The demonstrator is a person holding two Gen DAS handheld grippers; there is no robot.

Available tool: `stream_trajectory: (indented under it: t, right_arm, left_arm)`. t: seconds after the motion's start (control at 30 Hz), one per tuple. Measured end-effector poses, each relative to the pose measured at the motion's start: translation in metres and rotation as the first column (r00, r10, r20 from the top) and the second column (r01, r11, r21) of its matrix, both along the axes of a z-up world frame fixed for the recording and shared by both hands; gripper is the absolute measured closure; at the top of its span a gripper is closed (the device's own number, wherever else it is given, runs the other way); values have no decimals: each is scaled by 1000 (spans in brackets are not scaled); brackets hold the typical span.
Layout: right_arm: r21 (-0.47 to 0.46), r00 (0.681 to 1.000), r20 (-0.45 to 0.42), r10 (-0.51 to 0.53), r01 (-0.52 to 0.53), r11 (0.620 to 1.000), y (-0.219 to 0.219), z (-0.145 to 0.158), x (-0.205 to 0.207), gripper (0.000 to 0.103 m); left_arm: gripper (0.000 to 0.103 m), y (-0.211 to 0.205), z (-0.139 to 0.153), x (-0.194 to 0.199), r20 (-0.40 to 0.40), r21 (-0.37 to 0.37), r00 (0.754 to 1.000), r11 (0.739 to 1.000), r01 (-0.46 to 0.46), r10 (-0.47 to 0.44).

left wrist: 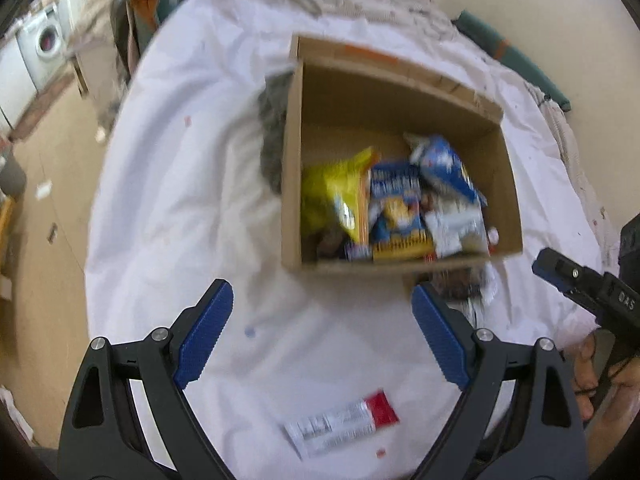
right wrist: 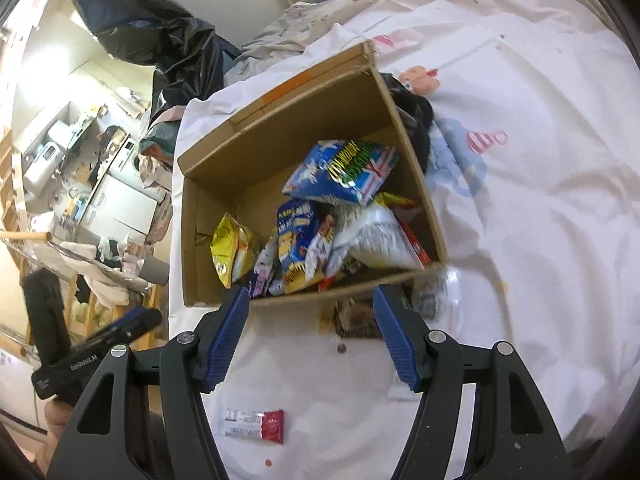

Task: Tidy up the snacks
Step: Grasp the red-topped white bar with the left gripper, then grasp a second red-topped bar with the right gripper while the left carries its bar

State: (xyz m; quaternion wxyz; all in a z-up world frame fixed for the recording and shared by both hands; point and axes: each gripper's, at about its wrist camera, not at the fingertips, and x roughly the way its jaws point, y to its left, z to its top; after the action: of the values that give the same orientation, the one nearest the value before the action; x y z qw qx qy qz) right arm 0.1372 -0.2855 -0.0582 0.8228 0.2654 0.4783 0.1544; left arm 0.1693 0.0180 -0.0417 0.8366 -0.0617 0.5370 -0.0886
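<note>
Left wrist view, left claw [left wrist: 322, 312] wide open, empty, snack bar [left wrist: 342, 424] on sheet beneath, near box [left wrist: 292, 184].

From our left gripper [left wrist: 322, 334], its blue-padded fingers spread wide and empty above the white sheet [left wrist: 192, 184], we see a cardboard box [left wrist: 292, 168] holding snack packets, a red-and-silver sachet [left wrist: 342, 426] lying near us, and the right gripper [left wrist: 560, 276] at the edge.
</note>
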Motion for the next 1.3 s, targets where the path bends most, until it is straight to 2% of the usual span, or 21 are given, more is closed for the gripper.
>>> stream_trajectory:
  t: [0.07, 0.1, 0.17, 0.23, 0.3, 0.33, 0.37, 0.4, 0.47, 0.5, 0.6, 0.63, 0.67, 0.73, 0.77, 0.83, 0.9, 1.0, 1.07, 1.17, 1.3]
  right_arm:
    - [-10, 1000, -12, -4, 4, 1000, -3, -4, -5, 35]
    - [-17, 1000, -18, -5, 4, 1000, -4, -6, -6, 35]
    - [-33, 1000, -29, -9, 8, 999, -8, -9, -8, 35]
    - [-36, 999, -39, -18, 16, 999, -13, -12, -10, 35]
    - [-24, 999, -45, -28, 27, 999, -17, -12, -11, 35]
    - [-17, 998, -45, -32, 31, 999, -18, -12, -12, 35]
    - [-7, 998, -45, -35, 35, 999, -19, -12, -12, 35]
    - [4, 998, -42, -38, 39, 999, -21, -10, -12, 35]
    - [13, 999, -35, -42, 42, 999, -22, -9, -13, 35]
    - [15, 999, -33, -43, 43, 999, -23, -8, -13, 35]
    - [22, 998, -40, -51, 52, 998, -26, -10, -13, 35]
    - [23, 997, -47, -55, 56, 998, -27, -11, -12, 35]
    - [27, 997, -54, -58, 60, 998, -29, -13, -11, 35]
    - [37, 995, -74, -65, 68, 997, -31, -17, -10, 35]
    - [27, 994, -88, -69, 71, 997, -31, -19, -9, 35]
    - [-27, 988, -138, -76, 73, 997, -30, -29, -6, 35]
    - [-81, 973, -219, -71, 54, 995, -25, -45, -3, 35]
    - [-97, 927, -375, -11, -27, 995, -12, -82, 4, 35]
    - [-162, 905, -426, -11, -64, 985, -4, -98, 7, 36]
    - [-268, 915, -402, 9, -127, 955, 12, -101, 14, 36]
    - [-401, 929, -370, 34, -193, 896, 34, -102, 20, 37]
  left_arm:
    - [14, -6, -10, -7, -35, 32, 998, 998, 48, -47]
    - [14, -14, -20, -11, -76, 78, 992, 991, 109, -103]
    - [14, -30, -40, -21, -161, 134, 965, 964, 230, -208]
    - [14, -47, -62, -32, -269, 113, 912, 930, 349, -310]
    - [14, -65, -86, -46, -388, 14, 825, 893, 450, -410]
    - [14, -71, -94, -52, -416, -11, 795, 877, 480, -441]
    - [14, -78, -101, -58, -436, -2, 769, 855, 519, -468]
    - [14, -83, -105, -62, -439, 43, 759, 833, 552, -480]
    - [14, -87, -112, -65, -435, 132, 764, 805, 578, -477]
    - [14, -87, -115, -64, -441, 159, 768, 802, 576, -464]
    - [15, -83, -121, -58, -446, 185, 789, 820, 542, -422]
    - [29, -82, -122, -57, -442, 190, 793, 821, 539, -418]
    - [53, -81, -122, -55, -440, 193, 796, 821, 537, -417]
    - [72, -79, -121, -51, -445, 191, 798, 827, 528, -407]
    - [76, -79, -120, -50, -446, 183, 798, 831, 525, -406]
    - [76, -79, -117, -50, -433, 178, 804, 835, 520, -409]
    - [76, -78, -108, -48, -404, 175, 824, 850, 497, -399]
    - [76, -70, -88, -39, -357, 102, 860, 900, 423, -364]
    - [76, -66, -78, -37, -330, 76, 883, 923, 378, -334]
    - [76, -55, -69, -32, -300, 84, 911, 944, 319, -282]
    - [76, -44, -63, -36, -281, 67, 936, 968, 241, -214]
